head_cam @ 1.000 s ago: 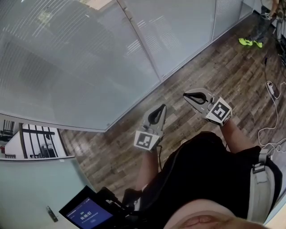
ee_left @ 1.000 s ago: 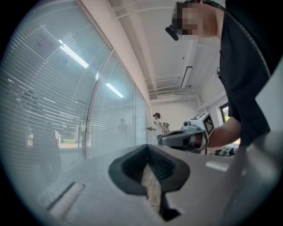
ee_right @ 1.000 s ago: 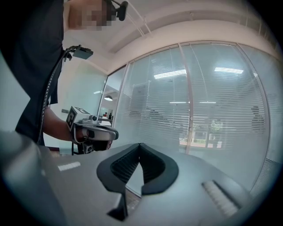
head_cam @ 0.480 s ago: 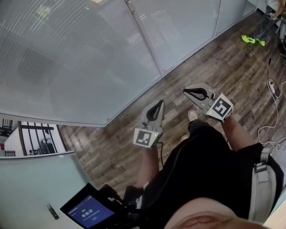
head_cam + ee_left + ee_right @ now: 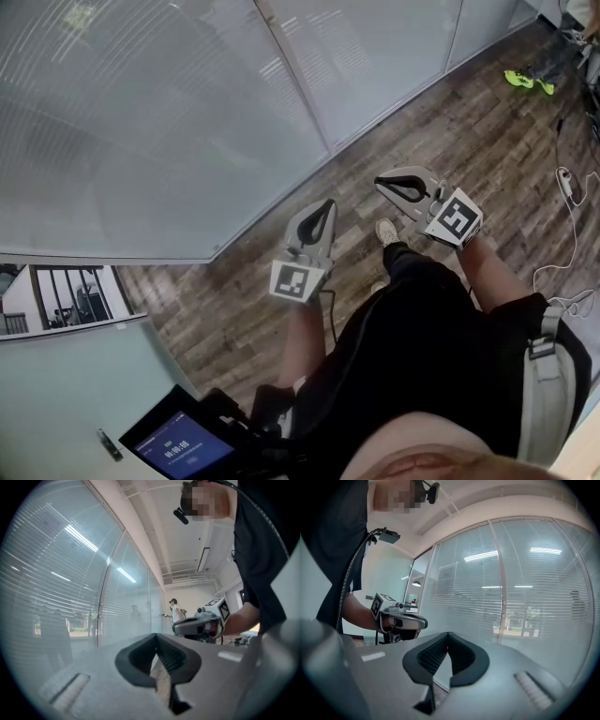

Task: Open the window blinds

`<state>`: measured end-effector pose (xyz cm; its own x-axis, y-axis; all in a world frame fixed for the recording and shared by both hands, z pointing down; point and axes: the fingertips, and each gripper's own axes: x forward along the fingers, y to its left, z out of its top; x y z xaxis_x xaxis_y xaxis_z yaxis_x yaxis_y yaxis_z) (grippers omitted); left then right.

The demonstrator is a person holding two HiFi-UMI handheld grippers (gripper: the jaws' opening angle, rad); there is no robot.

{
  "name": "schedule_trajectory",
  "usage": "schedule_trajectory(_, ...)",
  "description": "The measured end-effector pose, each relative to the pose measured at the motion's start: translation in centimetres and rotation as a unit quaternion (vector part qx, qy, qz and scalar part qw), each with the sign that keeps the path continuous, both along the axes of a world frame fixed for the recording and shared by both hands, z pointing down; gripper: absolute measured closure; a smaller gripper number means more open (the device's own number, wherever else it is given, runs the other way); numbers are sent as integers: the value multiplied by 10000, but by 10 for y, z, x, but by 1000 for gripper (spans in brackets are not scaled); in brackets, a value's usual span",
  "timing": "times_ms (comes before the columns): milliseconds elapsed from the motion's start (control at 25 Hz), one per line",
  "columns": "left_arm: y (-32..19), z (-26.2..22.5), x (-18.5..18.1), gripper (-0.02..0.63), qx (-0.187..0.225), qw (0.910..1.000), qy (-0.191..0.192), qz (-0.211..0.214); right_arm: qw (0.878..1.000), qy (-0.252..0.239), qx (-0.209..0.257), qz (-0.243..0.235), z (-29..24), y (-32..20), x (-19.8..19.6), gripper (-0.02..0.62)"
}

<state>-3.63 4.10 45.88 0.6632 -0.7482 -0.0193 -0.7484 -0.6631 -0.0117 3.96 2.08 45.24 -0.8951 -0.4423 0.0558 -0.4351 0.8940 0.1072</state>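
Observation:
The window blinds hang behind a tall glass wall at the upper left of the head view, with their white slats lying horizontal. In the left gripper view the blinds fill the left side. In the right gripper view the blinds fill the right side, with some outdoors showing through. My left gripper is held level over the wooden floor, shut and empty, a short way from the glass. My right gripper is beside it, also shut and empty. Each shows in the other's view: right gripper, left gripper.
A white mullion divides the glass panels. My shoe is on the wooden floor below the grippers. Cables and bright green shoes lie at the far right. A small screen hangs at my waist. Another person stands far off.
Both grippers have drifted a little left, toward the glass wall, staying shut. My foot has stepped forward into view beneath them.

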Motion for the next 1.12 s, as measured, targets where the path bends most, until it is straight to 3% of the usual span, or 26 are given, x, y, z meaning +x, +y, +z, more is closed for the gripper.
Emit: schedule_trajectory(1120, -175, -30, 10, 603, 43, 9984, -272, -498, 9972, -279, 74, -683, -26, -181, -4, 589)
